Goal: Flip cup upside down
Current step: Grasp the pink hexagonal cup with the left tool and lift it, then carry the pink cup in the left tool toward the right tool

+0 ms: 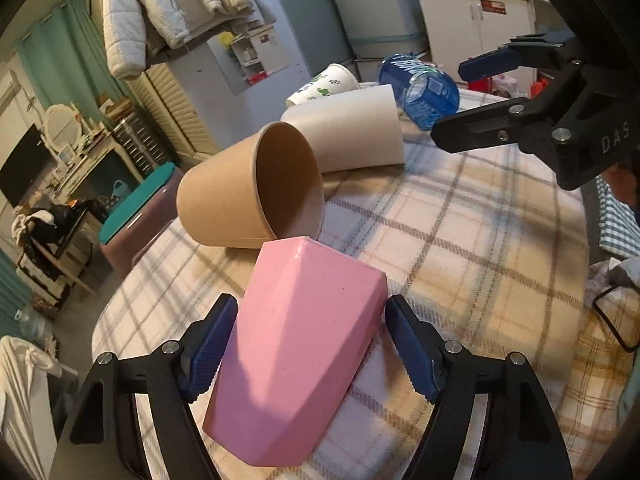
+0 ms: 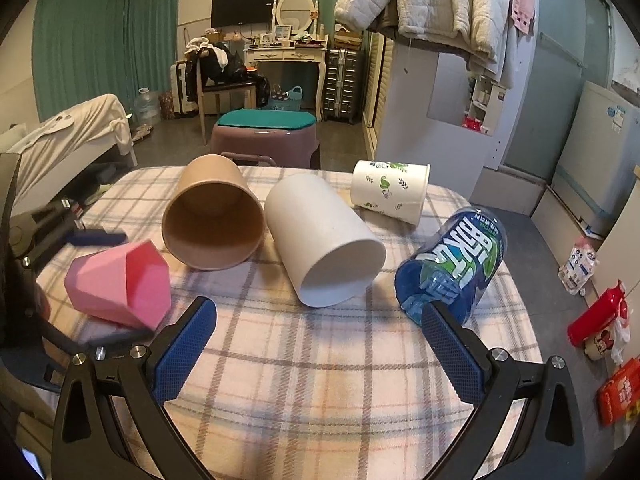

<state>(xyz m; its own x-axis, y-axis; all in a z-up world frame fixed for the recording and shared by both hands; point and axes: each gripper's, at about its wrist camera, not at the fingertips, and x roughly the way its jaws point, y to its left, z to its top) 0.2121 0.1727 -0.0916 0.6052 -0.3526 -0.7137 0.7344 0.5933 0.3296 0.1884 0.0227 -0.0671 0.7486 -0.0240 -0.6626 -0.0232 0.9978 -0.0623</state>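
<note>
A pink faceted cup (image 1: 296,344) lies on its side on the plaid tablecloth (image 1: 460,240), between the fingers of my left gripper (image 1: 308,350). The jaws stand wide; the left pad (image 1: 208,352) touches or nearly touches the cup, the right pad (image 1: 412,354) stands a little off it. The cup also shows in the right wrist view (image 2: 120,284), mouth facing right. My right gripper (image 2: 320,348) is open and empty over the table's near side; it also shows in the left wrist view (image 1: 476,96).
A brown paper cup (image 2: 212,216), a white cup (image 2: 324,240), a leaf-patterned cup (image 2: 390,190) and a blue plastic bottle cup (image 2: 452,264) all lie on their sides on the tablecloth (image 2: 320,380). A purple stool (image 2: 264,136) stands beyond the far edge.
</note>
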